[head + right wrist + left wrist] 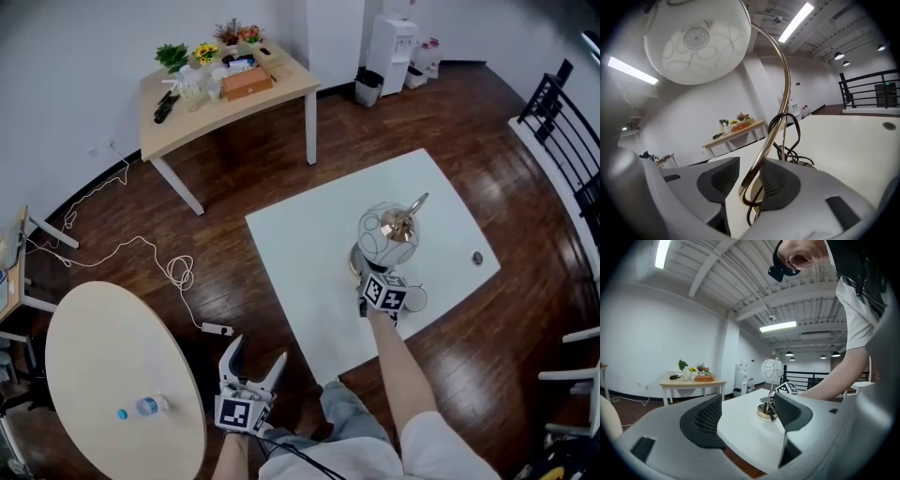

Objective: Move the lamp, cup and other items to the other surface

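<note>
Long ceiling lights [778,326] are shining bright and even through the room, glaring off the white desk [309,272] and leaving a soft sheen on the dark floor [469,112]. Both gripper views are bending hard toward dark rounded corners, and whatever is nearest the lens is blurring.

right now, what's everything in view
white table: one, white, centre
lamp: one, gold and white, on white table
round table: one, beige, lower left
bottle: one, clear, on round table
wooden table: one, tan, far wall
plants: several, green and yellow, on wooden table
box: one, brown, on wooden table
water dispenser: one, white, far corner
power strip: one, white, floor
railing: one, black, right edge
left gripper: one, grey, jaws open, empty
right gripper: one, grey, jaws open around lamp stem
</note>
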A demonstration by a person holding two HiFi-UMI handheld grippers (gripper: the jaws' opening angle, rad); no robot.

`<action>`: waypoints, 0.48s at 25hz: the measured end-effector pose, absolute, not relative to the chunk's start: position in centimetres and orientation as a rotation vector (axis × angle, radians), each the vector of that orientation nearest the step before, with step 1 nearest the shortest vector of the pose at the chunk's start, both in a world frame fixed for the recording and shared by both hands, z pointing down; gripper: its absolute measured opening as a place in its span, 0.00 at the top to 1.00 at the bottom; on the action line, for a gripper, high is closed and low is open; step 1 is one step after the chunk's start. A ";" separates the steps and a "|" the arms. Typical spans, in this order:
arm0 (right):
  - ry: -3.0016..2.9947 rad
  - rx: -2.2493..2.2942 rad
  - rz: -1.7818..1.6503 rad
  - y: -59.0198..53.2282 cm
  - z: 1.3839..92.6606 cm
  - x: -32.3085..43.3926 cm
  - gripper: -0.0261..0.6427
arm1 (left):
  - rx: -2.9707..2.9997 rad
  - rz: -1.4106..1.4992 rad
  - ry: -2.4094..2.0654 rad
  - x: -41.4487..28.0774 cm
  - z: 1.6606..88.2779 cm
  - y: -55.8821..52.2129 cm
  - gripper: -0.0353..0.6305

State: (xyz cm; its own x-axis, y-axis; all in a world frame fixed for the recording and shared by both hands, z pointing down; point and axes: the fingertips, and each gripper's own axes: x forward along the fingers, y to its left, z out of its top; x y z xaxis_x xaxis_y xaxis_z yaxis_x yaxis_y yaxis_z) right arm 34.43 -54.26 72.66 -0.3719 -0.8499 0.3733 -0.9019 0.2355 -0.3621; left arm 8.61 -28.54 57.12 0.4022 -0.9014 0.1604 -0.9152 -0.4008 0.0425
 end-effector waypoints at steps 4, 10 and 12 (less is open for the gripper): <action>-2.387 1.696 0.837 -51.8 71.5 33.4 0.50 | 2.514 0.157 -1.688 7.3 55.8 -27.3 0.42; -2.423 1.786 0.761 -47.9 67.9 34.3 0.49 | 2.511 0.127 -1.741 5.8 54.0 -24.5 0.42; -2.475 1.724 0.664 -45.8 65.7 32.5 0.49 | 2.500 0.116 -1.758 5.1 53.4 -23.2 0.42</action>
